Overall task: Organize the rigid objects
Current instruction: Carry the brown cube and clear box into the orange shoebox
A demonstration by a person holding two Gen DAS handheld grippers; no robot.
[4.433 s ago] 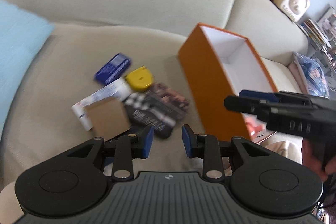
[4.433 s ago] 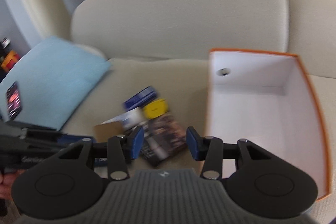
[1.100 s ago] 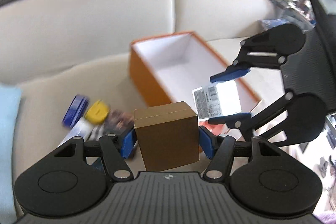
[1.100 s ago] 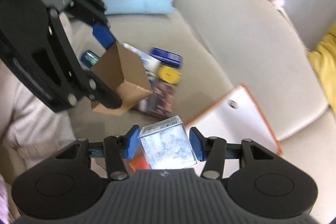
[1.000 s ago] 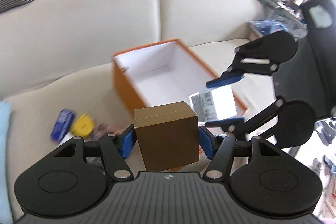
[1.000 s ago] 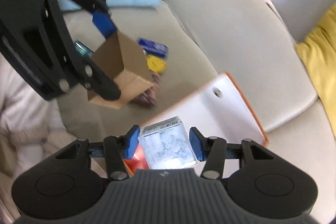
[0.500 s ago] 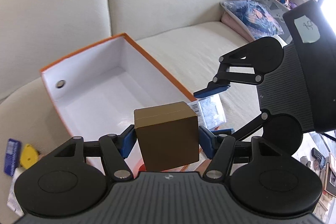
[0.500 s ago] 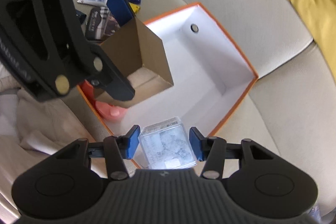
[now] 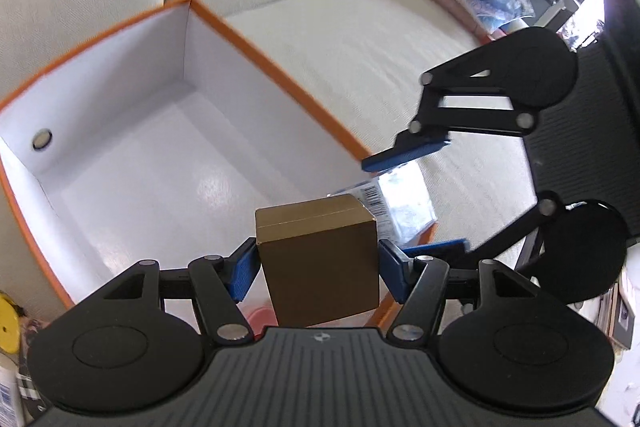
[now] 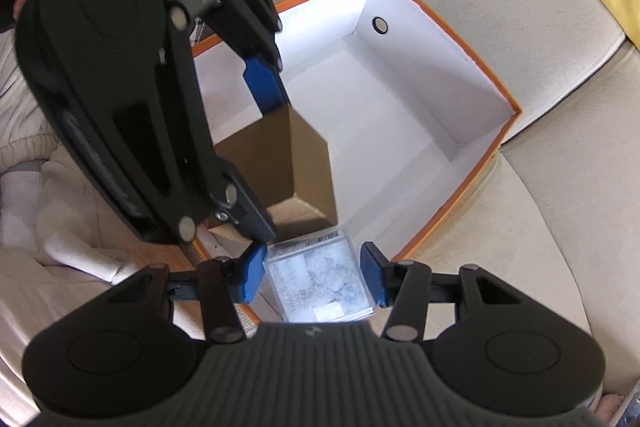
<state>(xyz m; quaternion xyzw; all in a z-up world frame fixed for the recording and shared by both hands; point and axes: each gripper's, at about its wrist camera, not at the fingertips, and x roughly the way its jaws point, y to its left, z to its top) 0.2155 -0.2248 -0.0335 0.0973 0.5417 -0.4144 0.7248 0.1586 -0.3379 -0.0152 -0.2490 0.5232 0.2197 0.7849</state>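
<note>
Two grippers hang over the near edge of the orange box (image 10: pixel 460 39). The left gripper (image 9: pixel 316 263) squeezes a brown carton (image 9: pixel 320 263), the right gripper (image 10: pixel 312 277) a clear case (image 10: pixel 320 279), ready to drop inside.

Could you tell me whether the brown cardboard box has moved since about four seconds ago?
Yes. The brown cardboard box left the sofa pile beside the orange box and now hangs in the left gripper over its open interior.

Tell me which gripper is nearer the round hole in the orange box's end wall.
Left. The left gripper, holding the brown box, hangs over the box interior toward the hole; the right gripper, holding the clear case, is at the opposite end's rim.
</note>
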